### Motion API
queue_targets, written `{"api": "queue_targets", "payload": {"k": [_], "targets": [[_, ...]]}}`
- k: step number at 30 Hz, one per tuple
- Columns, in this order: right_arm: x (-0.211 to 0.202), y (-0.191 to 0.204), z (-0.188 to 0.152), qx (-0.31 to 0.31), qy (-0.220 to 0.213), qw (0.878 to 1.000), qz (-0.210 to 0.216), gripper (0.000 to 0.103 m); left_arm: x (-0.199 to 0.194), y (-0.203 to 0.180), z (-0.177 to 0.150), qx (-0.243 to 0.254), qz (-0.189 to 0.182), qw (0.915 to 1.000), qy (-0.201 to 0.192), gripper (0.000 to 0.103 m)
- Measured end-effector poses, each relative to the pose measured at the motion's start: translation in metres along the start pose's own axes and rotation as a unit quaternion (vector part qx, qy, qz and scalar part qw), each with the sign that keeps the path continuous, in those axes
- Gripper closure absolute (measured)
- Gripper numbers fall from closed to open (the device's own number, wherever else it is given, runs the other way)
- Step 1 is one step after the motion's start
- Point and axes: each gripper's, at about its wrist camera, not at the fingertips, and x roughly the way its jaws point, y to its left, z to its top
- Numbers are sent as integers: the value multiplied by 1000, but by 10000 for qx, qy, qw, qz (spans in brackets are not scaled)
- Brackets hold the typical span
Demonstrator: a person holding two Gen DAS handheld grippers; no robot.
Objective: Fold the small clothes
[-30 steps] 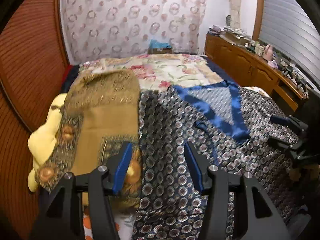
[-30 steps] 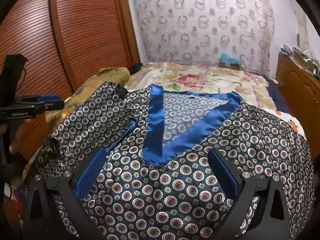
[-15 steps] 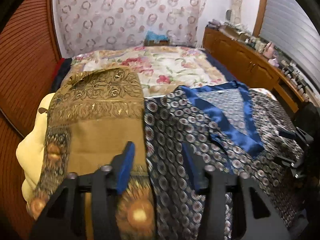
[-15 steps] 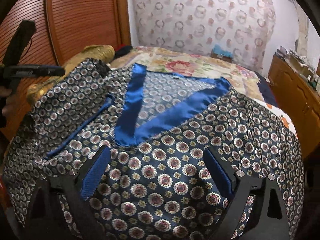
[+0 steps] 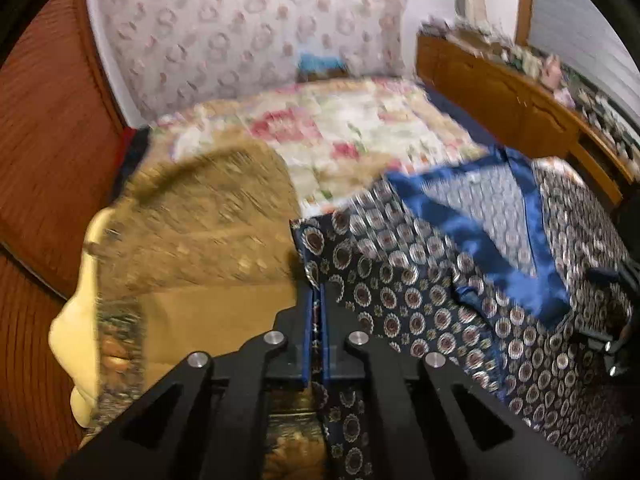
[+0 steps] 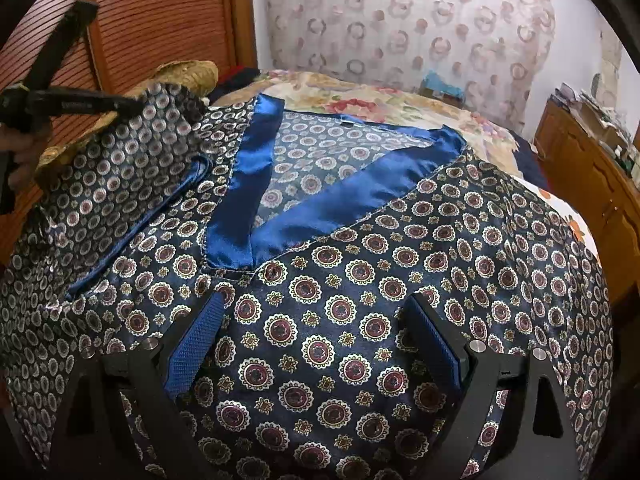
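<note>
A navy patterned satin top [image 6: 360, 320] with a blue satin V collar [image 6: 320, 204] lies spread on the bed. It also shows in the left wrist view [image 5: 420, 304]. My left gripper [image 5: 317, 296] is shut on the top's left edge and lifts it slightly; it shows at the left of the right wrist view [image 6: 132, 106], gripping that raised edge. My right gripper [image 6: 316, 312] is open, just above the top's front below the collar, with nothing between its blue pads [image 6: 196, 340].
A gold patterned cloth [image 5: 208, 240] over a yellow pillow [image 5: 76, 320] lies left of the top. A floral bedspread [image 5: 340, 132] covers the far bed. A wooden wardrobe [image 6: 160, 24] stands left, a wooden dresser [image 5: 520, 100] right.
My left gripper has moved onto the top's left edge and closed on it, raising that edge. My right gripper has come lower and closer over the top's front, still open.
</note>
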Motion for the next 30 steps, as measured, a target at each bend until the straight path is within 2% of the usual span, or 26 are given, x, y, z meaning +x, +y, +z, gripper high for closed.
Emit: {"api": "queue_targets", "payload": {"k": [3,8,17,20,21,22,26,30], "targets": [[0,-2,-2,27,6,10000,18,10,-21,18,4,-227,189,9990,-336,103],[2,-1,-1,31,50,10000,1,10,-21,51,5,-465,410,9975,-333,103],[7,2,1,-12,126,9999,-30,10,-28,47,-4,-319,325,9977,-509,102],[8,4,2,-35,158,9999,-20,10,-44,37,-2,-234,319,9968,-691,95],[8,5,2,-41,167,9999,-16,10,-50,34,-2,-219,279,9964,-772,85],[9,5,2,-43,175,9998,-20,10,-55,32,0,-215,238,9961,-824,71],[10,6,3,-30,176,9998,-29,10,-72,16,1,-113,65,9953,-957,64],[9,5,3,4,152,9999,-11,10,-73,-9,-4,34,-208,9958,-886,58]]}}
